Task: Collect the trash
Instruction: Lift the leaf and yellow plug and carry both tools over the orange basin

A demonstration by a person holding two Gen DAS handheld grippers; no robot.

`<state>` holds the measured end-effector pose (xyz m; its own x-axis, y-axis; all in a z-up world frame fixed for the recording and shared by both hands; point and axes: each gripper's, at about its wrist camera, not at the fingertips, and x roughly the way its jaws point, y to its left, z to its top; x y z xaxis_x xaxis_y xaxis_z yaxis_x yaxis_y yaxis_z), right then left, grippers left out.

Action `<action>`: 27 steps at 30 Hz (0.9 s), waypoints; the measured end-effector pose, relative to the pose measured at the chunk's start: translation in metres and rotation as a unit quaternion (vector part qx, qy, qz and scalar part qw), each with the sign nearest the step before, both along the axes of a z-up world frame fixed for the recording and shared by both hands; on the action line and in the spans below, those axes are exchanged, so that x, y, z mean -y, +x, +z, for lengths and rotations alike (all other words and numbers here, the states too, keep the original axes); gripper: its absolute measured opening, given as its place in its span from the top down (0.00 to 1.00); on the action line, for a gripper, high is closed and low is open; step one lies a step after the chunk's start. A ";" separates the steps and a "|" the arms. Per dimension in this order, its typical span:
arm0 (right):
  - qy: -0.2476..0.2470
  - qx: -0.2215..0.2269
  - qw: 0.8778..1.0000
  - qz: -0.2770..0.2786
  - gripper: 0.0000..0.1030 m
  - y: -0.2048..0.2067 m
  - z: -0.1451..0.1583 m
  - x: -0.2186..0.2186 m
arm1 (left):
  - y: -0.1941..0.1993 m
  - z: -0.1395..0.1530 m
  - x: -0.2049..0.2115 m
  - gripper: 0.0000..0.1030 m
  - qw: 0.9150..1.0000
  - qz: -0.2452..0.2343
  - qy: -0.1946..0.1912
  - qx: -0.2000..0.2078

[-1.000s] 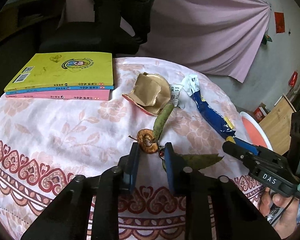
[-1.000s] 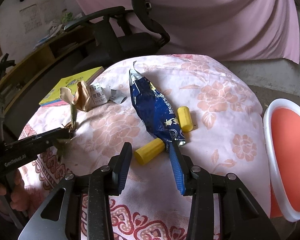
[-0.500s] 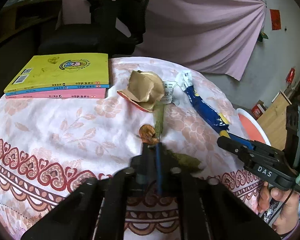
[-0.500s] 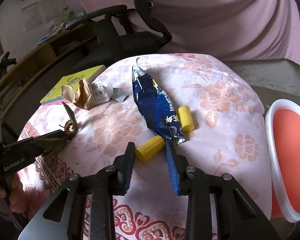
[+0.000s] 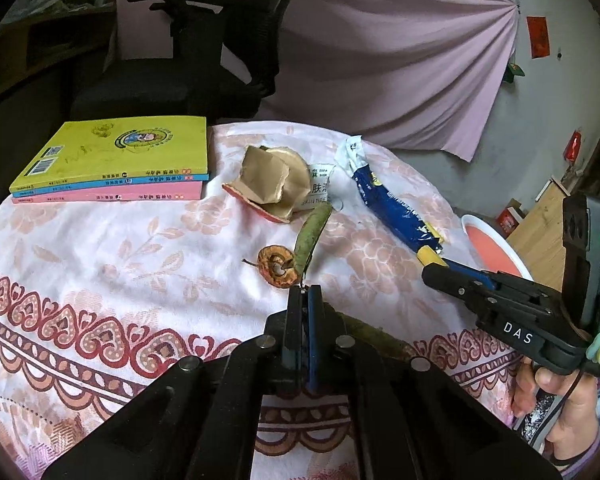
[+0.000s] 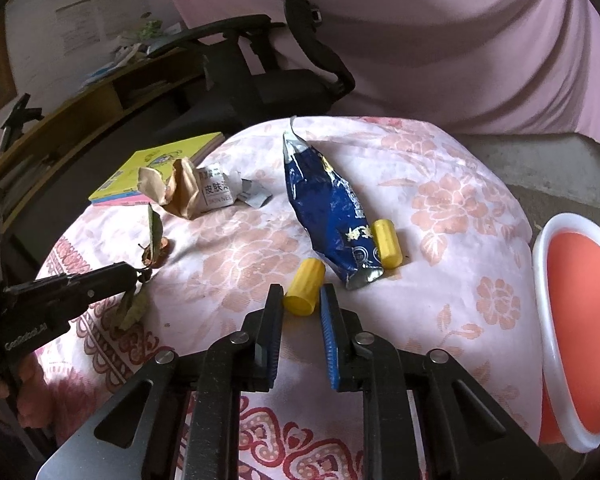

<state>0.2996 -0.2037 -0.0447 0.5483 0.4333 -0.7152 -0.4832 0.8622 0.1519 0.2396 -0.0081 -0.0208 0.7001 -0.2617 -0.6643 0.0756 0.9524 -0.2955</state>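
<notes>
My left gripper [image 5: 305,290] is shut on the stem end of a green leaf [image 5: 311,237], which stands up from its tips next to a dried brown fruit slice [image 5: 277,266]; the leaf also shows in the right wrist view [image 6: 153,236]. My right gripper [image 6: 300,295] is partly closed around a yellow cap [image 6: 305,291], its fingers close on both sides; contact is unclear. A second yellow cap [image 6: 387,243] lies beside a blue snack wrapper [image 6: 332,208]. Torn brown paper [image 5: 269,184] and a white printed packet [image 6: 217,192] lie further back.
A stack of books [image 5: 116,160] lies at the table's far left. An orange bin with a white rim [image 6: 576,320] stands off the right edge. A black office chair [image 5: 204,60] stands behind the table. Another leaf [image 6: 132,308] lies under the left gripper.
My left gripper closed on the leaf stem and lifted the leaf upright. My right gripper moved forward and narrowed around the near yellow cap.
</notes>
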 end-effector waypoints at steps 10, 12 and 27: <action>0.037 0.125 0.991 0.020 0.84 -0.040 0.033 0.007 | -0.023 0.024 0.003 1.00 0.996 -0.003 -0.005 0.092; 0.047 0.159 0.986 0.018 0.84 -0.050 0.042 0.012 | -0.029 0.033 0.010 1.00 0.993 -0.003 0.008 0.122; 0.108 0.350 0.927 -0.077 0.84 -0.092 0.089 0.093 | -0.050 0.098 0.104 0.99 0.939 -0.069 0.073 0.330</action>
